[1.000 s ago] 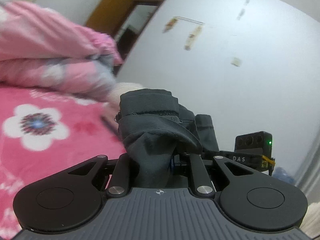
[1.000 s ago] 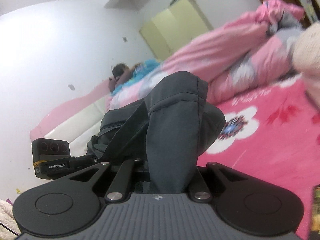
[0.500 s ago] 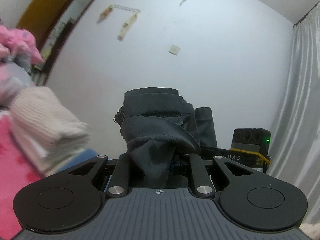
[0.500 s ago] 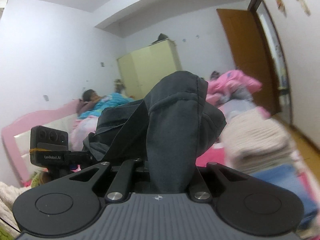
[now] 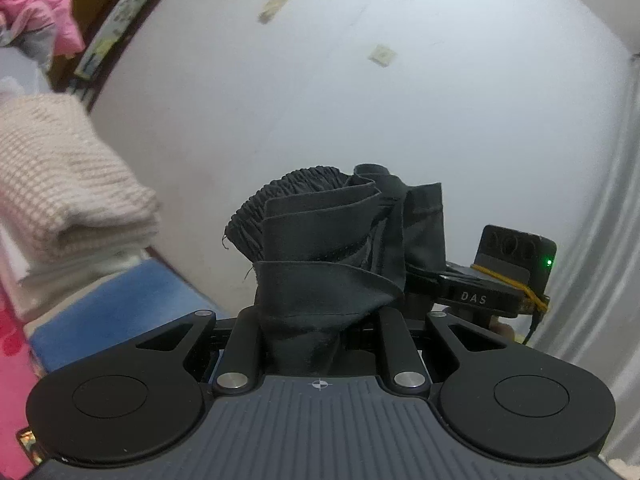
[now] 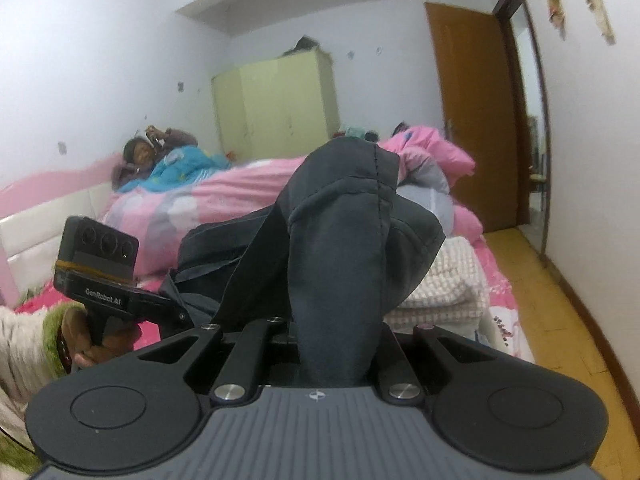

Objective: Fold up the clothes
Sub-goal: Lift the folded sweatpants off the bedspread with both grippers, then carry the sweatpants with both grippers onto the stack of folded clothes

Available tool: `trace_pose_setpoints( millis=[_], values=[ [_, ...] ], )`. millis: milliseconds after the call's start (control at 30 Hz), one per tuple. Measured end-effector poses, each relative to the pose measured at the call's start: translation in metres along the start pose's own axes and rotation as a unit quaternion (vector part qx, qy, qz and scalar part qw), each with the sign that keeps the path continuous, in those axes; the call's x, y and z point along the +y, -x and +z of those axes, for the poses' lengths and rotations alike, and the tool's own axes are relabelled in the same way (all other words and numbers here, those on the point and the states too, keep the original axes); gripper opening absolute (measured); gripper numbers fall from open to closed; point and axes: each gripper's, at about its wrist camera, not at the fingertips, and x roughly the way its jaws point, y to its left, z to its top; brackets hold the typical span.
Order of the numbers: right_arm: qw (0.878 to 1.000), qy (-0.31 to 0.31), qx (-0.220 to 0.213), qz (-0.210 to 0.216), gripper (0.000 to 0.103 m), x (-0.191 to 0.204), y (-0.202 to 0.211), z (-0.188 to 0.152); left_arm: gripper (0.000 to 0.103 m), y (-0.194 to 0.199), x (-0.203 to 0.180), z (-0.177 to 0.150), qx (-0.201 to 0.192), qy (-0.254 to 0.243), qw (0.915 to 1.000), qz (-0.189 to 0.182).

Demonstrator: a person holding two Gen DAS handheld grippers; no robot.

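The left gripper (image 5: pixel 304 344) has its jaws pinched on a bunch of dark grey garment (image 5: pixel 320 252) that stands up between them. The right gripper (image 6: pixel 336 344) likewise clamps a thick fold of the same cloth. In the right wrist view, the left hand (image 6: pixel 96 340), in a fuzzy cuffed sleeve (image 6: pixel 28 344), grips its handle, held level just beside the right gripper.

Both views have swung off the pink bedspread; the folded beige knit (image 5: pixel 60 184), somewhat blurred, has come alongside.
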Motion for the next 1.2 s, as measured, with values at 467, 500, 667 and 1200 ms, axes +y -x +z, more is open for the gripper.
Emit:
trace_pose_setpoints(
  millis=[467, 500, 667, 1200],
  values=[
    [0.986, -0.076, 0.126, 0.078, 0.014, -0.099, -0.156, -0.013, 0.016, -0.035, 0.11, 0.007, 0.035, 0.082, 0.9894, 0.114],
    [0.983, -0.085, 0.138, 0.081, 0.018, -0.106, -0.167, -0.017, 0.019, -0.038, 0.116, 0.006, 0.04, 0.084, 0.9882, 0.121],
    [0.966, -0.16, 0.198, 0.034, 0.052, -0.134, -0.195, -0.04, 0.035, -0.047, 0.144, 0.002, 0.051, 0.112, 0.9824, 0.141],
    [0.985, -0.046, 0.058, -0.158, 0.034, -0.075, -0.137, -0.004, 0.062, 0.007, 0.062, -0.001, -0.023, -0.157, 0.9754, 0.153]
  ],
)
